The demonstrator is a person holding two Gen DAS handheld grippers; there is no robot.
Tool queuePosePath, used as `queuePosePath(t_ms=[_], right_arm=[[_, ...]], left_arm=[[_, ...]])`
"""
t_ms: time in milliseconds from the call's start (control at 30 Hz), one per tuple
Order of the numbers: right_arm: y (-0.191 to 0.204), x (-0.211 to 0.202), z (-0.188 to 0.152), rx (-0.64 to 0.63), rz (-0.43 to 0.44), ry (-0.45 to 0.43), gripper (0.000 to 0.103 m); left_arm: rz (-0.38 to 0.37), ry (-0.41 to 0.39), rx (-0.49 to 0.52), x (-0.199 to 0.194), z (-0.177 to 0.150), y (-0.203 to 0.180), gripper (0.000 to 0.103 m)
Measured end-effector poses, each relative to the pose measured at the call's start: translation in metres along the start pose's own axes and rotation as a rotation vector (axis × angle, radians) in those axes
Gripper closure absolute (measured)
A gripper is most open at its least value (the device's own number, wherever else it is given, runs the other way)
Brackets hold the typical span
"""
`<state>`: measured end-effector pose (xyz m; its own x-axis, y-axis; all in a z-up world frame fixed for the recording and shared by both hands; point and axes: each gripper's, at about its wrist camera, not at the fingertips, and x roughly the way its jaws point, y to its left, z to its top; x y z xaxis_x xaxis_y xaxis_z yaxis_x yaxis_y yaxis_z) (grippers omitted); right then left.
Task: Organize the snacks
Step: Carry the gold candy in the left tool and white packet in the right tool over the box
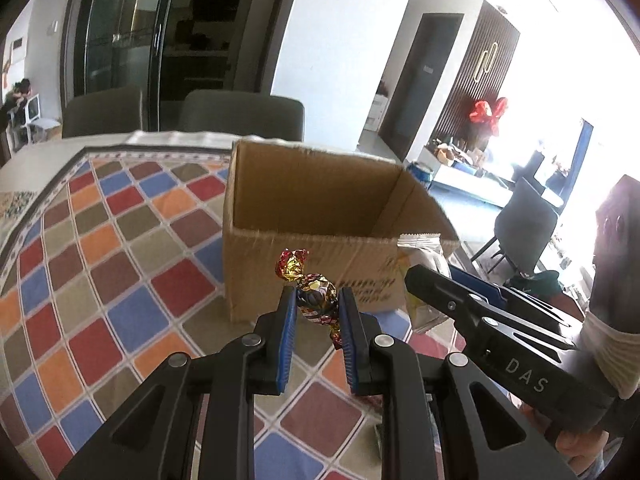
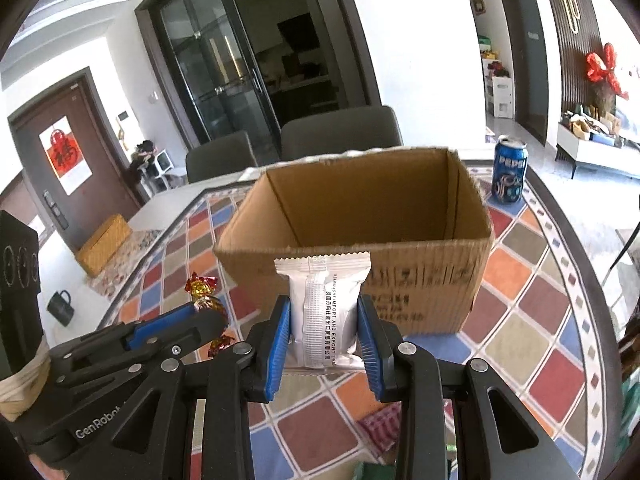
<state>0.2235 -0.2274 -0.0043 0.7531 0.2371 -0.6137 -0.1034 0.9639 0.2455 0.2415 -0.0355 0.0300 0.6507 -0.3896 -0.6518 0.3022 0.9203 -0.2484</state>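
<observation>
Left gripper [image 1: 318, 312]: my blue pads clamp a foil-wrapped candy [image 1: 316, 300], held above the tablecloth [image 1: 120, 280], short of the cardboard box [image 1: 304, 248].
Right gripper [image 2: 323, 330]: my pads pinch a white snack packet [image 2: 323, 312] upright, in front of the box's near wall.
Box: open-topped; no snack shows in the visible part of its interior.
Right view only: Pepsi can [image 2: 510, 176] beyond the box's right corner; black mug [image 2: 61, 307] on the floor.
Left view only: the packet's crimped edge beside the box's right corner.
</observation>
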Motion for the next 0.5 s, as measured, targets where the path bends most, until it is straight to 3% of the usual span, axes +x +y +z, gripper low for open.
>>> queuePosePath(t_ms=[500], right_arm=[[-0.006, -0.003, 0.049, -0.054, -0.041, -0.072, 0.069]], left_arm=[[0.011, -0.035, 0.068, 0.013, 0.053, -0.016, 0.081]])
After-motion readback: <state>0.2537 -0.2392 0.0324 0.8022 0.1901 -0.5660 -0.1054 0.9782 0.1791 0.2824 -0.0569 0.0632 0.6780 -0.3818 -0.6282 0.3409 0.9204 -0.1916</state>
